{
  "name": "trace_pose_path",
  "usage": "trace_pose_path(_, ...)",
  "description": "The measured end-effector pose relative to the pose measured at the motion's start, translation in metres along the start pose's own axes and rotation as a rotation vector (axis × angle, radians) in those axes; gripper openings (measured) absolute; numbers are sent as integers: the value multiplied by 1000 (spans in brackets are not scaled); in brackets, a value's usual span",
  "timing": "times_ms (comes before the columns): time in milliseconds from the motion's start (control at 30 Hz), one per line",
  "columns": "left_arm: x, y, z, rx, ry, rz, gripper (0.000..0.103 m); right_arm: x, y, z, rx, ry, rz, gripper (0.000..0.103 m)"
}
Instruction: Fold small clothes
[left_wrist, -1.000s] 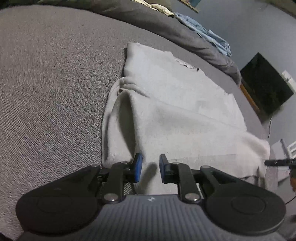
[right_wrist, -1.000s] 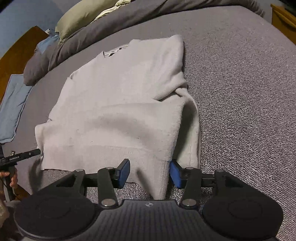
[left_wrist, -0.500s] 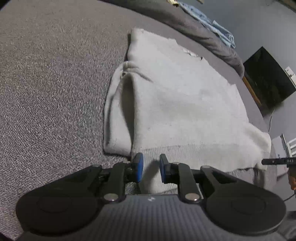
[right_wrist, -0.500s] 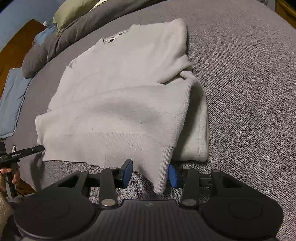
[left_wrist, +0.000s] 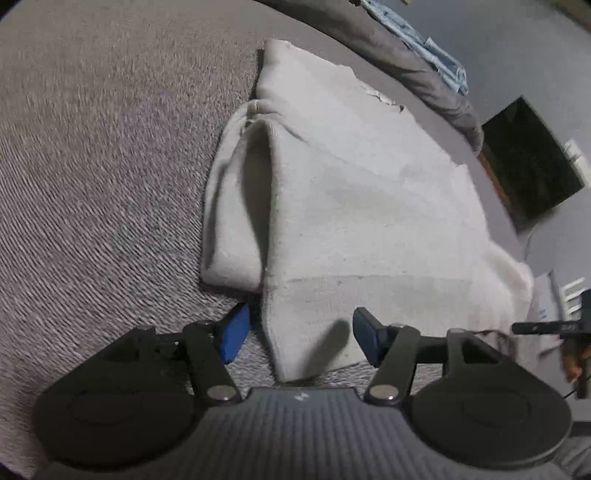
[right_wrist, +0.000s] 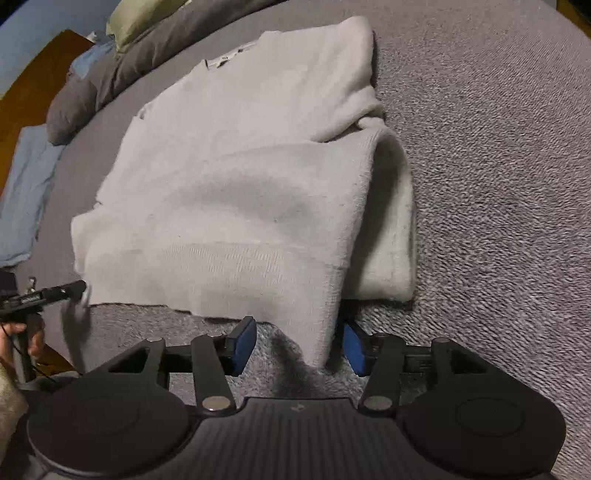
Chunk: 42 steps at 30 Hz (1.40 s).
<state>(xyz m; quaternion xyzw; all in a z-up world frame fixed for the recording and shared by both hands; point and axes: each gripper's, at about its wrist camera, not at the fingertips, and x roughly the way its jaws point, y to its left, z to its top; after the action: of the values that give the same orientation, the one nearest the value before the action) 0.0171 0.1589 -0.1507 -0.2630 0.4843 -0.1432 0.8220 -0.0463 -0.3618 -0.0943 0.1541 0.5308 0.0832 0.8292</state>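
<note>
We observe a pale grey sweater (left_wrist: 354, 206) lying flat on a bed covered by a grey textured blanket (left_wrist: 92, 166), with both sleeves folded in along the sides and the neckline with its label at the far end. In the left wrist view, the left tongs (left_wrist: 299, 332) stand apart and are opening; the near left corner of the sweater hem lies between the blue pads (left_wrist: 234, 332), and neither pad presses on the fabric. The folded sleeve forms a raised loop just beyond that corner. In the right wrist view, the right tongs (right_wrist: 299, 341) are also apart and opening; the near right corner of the sweater (right_wrist: 240, 192) hangs down between the pads, close to the right-hand pad (right_wrist: 354, 349), and we cannot tell whether it touches that pad. The folded right sleeve lies beside this corner on the blanket (right_wrist: 498, 166). Each view shows the opposite tongs as a thin dark bar at the frame edge, held in a hand (right_wrist: 22, 339). Beyond the sweater we note a dark grey duvet (right_wrist: 122, 74), an olive pillow (right_wrist: 136, 22) and light blue fabric (right_wrist: 26, 192) on the left of the right wrist view. A dark screen (left_wrist: 532, 170) stands against the wall at the right of the left wrist view.
</note>
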Motion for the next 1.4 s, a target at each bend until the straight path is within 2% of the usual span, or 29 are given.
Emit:
trace_pose_path(100,0,10,-7,-62,7,-99,58,1,0,0,26,-16,30,55)
trace_pose_path(133,1,9,-7,-76,7,-124,55,1,0,1,36,-18,42,54)
trace_pose_path(200,2,9,-8,-78,-8,-117,47,2,1,2,41,-20,47,55)
trace_pose_path(300,5,10,-11,-85,-25,-81,23,5,0,2,51,-25,40,53)
trace_pose_path(333,5,10,-14,-85,-25,-63,11,5,-1,2,64,-28,40,50)
trace_pose_path(400,4,6,-16,-72,-23,-60,2,8,-2,1,88,-34,32,42)
trace_pose_path(433,0,4,-17,-46,-25,-59,0,8,-1,1,90,-36,23,28)
trace_pose_path(500,-5,-7,-16,8,-38,-59,0,7,2,0,73,-42,10,15)
trace_pose_path(600,-15,-16,-11,5,-79,-111,0,0,5,3,61,-68,6,8)
trace_pose_path(733,-22,-23,2,-82,-160,-213,0,-16,6,11,76,-139,60,7)
trace_pose_path(900,-23,-31,36,-176,-270,-262,0,-41,17,29,91,-261,146,6)
trace_pose_path(967,-24,-31,50,-192,-304,-249,0,-46,17,41,111,-304,149,6)
trace_pose_path(1100,-11,-41,78,-152,-358,-186,0,-43,21,66,120,-376,126,6)
trace_pose_path(1300,7,-49,108,-124,-380,-151,0,-27,19,99,53,-451,74,6)
trace_pose_path(1400,19,-49,128,-146,-413,-130,0,-16,16,117,55,-487,55,6)
